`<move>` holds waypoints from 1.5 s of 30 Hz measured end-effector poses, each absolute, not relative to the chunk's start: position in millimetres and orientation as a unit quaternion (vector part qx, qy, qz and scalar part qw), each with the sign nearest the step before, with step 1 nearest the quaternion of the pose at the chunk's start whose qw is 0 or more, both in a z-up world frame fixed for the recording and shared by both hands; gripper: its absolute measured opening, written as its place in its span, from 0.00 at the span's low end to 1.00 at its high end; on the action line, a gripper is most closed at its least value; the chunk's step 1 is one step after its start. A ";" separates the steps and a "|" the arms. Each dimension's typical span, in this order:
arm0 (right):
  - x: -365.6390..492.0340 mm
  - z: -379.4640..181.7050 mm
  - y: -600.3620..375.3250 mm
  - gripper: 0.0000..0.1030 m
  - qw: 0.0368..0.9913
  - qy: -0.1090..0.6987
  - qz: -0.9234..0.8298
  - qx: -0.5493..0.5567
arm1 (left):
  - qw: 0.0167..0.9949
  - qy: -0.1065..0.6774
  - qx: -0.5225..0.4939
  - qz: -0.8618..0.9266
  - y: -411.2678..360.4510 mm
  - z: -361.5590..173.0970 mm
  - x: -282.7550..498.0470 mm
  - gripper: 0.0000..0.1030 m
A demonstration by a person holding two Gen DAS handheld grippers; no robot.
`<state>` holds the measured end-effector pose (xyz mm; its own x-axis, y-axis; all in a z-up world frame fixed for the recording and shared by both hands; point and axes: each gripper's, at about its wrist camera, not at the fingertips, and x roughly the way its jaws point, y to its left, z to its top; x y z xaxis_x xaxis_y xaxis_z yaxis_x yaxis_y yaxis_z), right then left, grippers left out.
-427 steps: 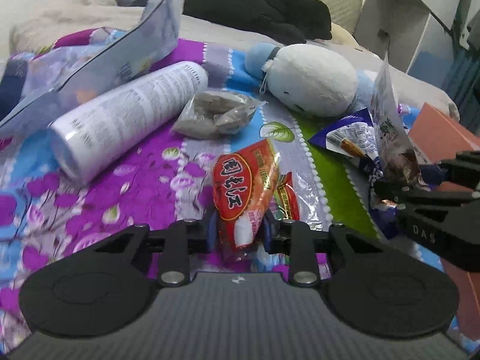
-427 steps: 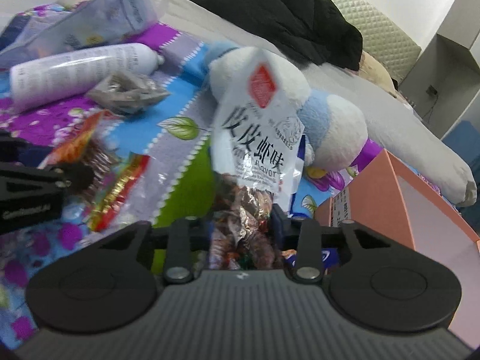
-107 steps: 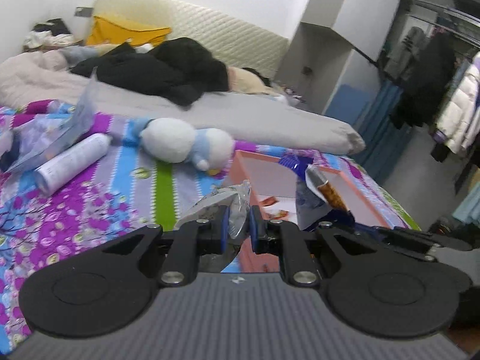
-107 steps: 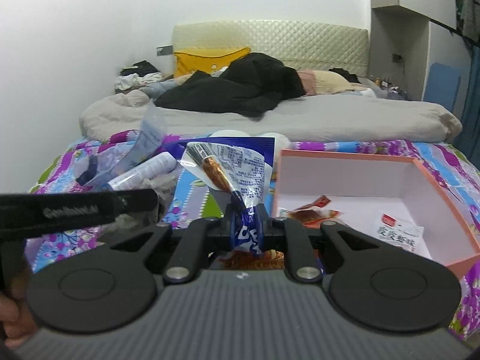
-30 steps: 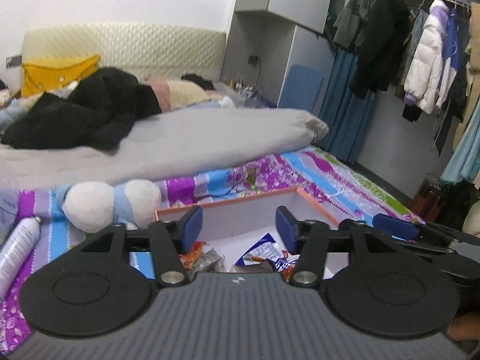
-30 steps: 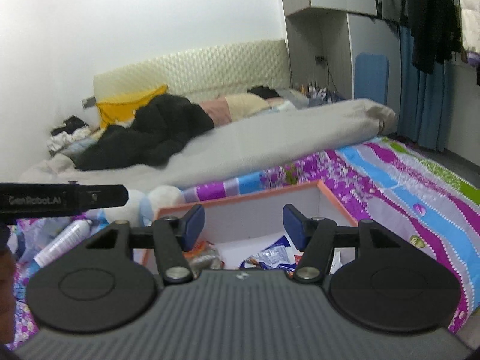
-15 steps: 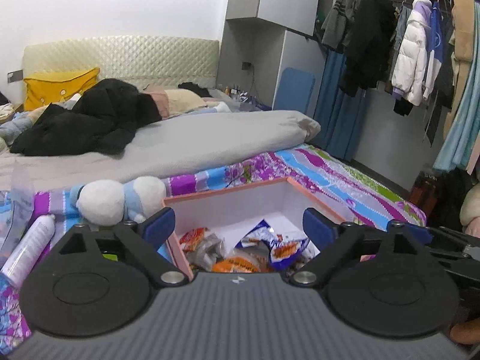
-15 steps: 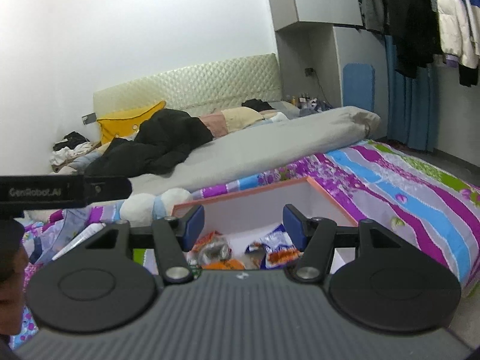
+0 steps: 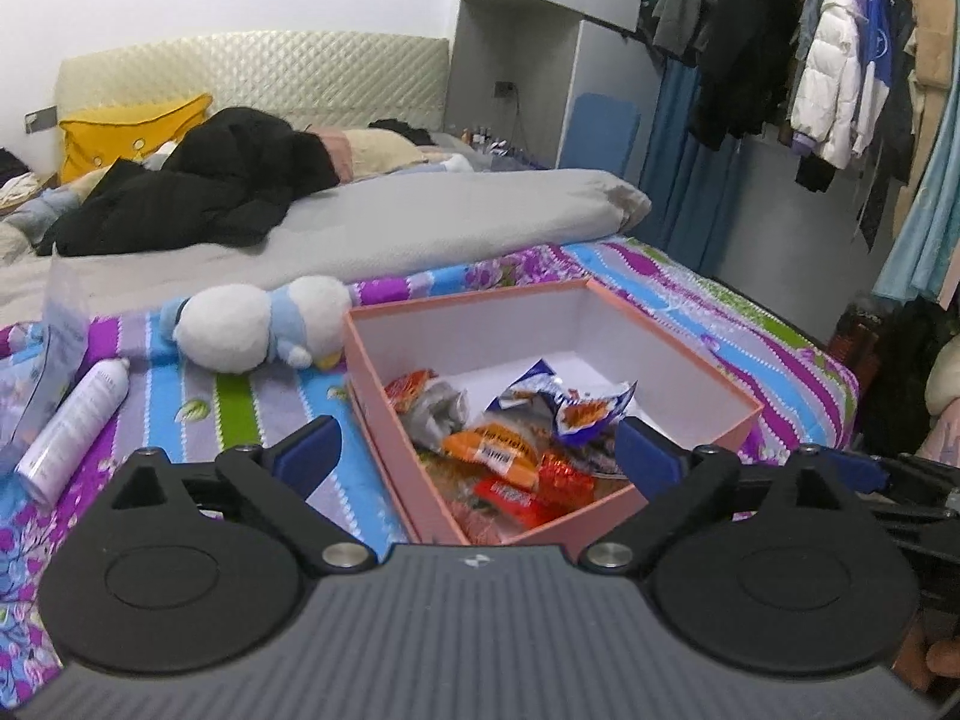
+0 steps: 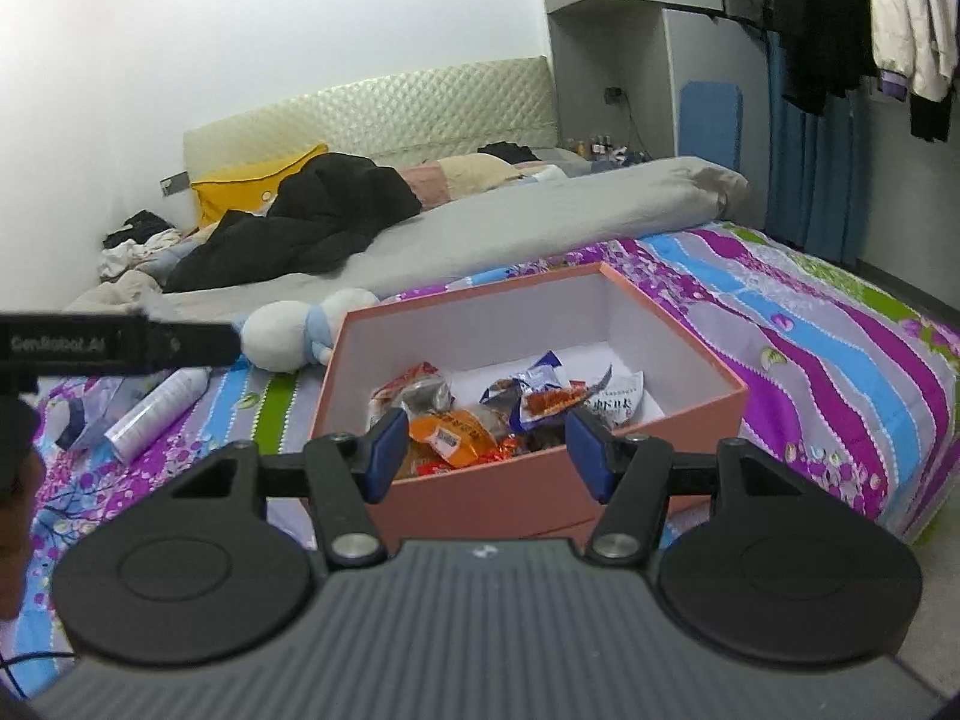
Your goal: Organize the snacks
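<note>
The snacks (image 9: 516, 444) lie piled in the pink box (image 9: 384, 396) on the bed (image 9: 198, 408), just ahead of and below both hand-held grippers. The left hand-held gripper (image 9: 474, 456) is spreading its jaws wide with nothing between them; the right hand-held gripper (image 10: 489, 450) stands open and empty.

I see the snack packets (image 9: 516, 426) lying in the box (image 9: 678, 360) on the bed; the plush toy (image 9: 252, 330) at its ten o'clock, the bottle (image 9: 72, 426) at nine.

Home bedroom, quilted headboard (image 9: 252, 69), rumpled bed (image 9: 384, 228), hanging coats (image 9: 834, 78)
</note>
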<state>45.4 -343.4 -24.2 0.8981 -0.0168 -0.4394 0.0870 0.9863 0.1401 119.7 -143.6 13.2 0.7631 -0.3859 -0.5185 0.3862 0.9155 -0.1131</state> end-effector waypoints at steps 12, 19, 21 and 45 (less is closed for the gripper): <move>42.8 -31.5 -344.4 1.00 0.971 0.223 -0.040 0.074 | 0.939 0.282 -0.005 -0.200 -135.0 6.8 113.9 1.00; 42.8 -34.3 -344.6 1.00 0.970 0.227 -0.043 0.076 | 0.938 0.288 0.002 -0.193 -137.6 6.8 113.8 1.00; 43.1 -34.5 -344.4 1.00 0.970 0.229 -0.042 0.076 | 0.937 0.290 0.007 -0.192 -138.4 6.4 113.7 1.00; 44.8 -36.6 -344.7 1.00 0.967 0.238 -0.045 0.080 | 0.939 0.301 0.004 -0.169 -141.5 4.1 115.2 1.00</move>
